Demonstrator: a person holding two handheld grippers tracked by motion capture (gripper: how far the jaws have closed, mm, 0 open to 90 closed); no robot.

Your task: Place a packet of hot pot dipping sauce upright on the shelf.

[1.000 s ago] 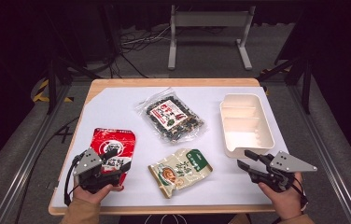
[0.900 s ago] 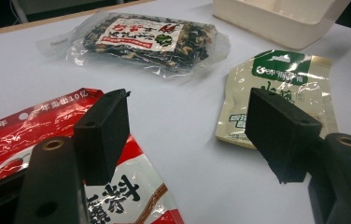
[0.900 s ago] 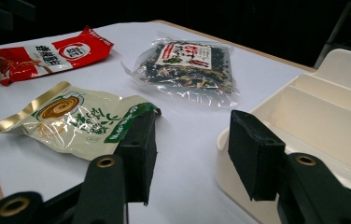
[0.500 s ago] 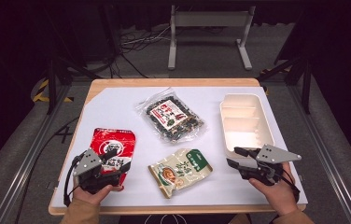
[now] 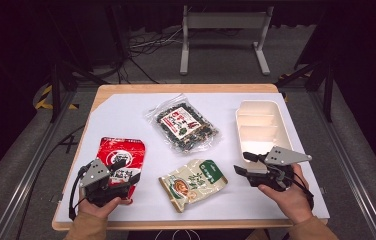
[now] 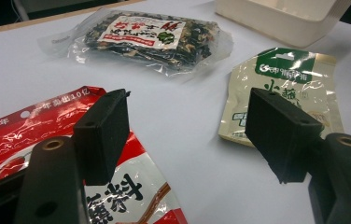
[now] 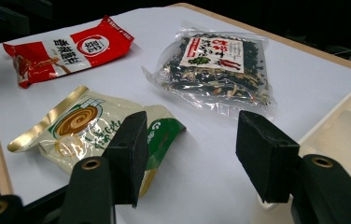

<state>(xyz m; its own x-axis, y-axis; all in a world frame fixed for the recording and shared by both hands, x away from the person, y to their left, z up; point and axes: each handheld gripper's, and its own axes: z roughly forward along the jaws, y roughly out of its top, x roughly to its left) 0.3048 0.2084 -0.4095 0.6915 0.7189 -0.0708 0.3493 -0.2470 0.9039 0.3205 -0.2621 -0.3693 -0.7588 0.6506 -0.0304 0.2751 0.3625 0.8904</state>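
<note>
On the table (image 5: 126,115), covered with a white sheet, three packets lie flat: a red packet (image 5: 122,159) at the near left, a clear bag (image 5: 183,125) of dark dried food in the middle toward the far side, and a beige-and-green pouch (image 5: 193,182) at the near middle. A cream tray (image 5: 263,127) with compartments stands at the right.

The left tool (image 5: 128,172) sits low over the red packet's near end, its jaws apart with nothing between them; in the left gripper view one jaw hangs above the red packet (image 6: 33,135) and the other in front of the pouch (image 6: 290,88).

The right tool (image 5: 241,164) hovers just beside the tray's near end, pointing left at the pouch and well short of it. Its jaws have just been opening and stand wide, holding nothing; in the right gripper view the pouch (image 7: 80,128) lies behind the left jaw and the tray (image 7: 341,126) by the right one.
</note>
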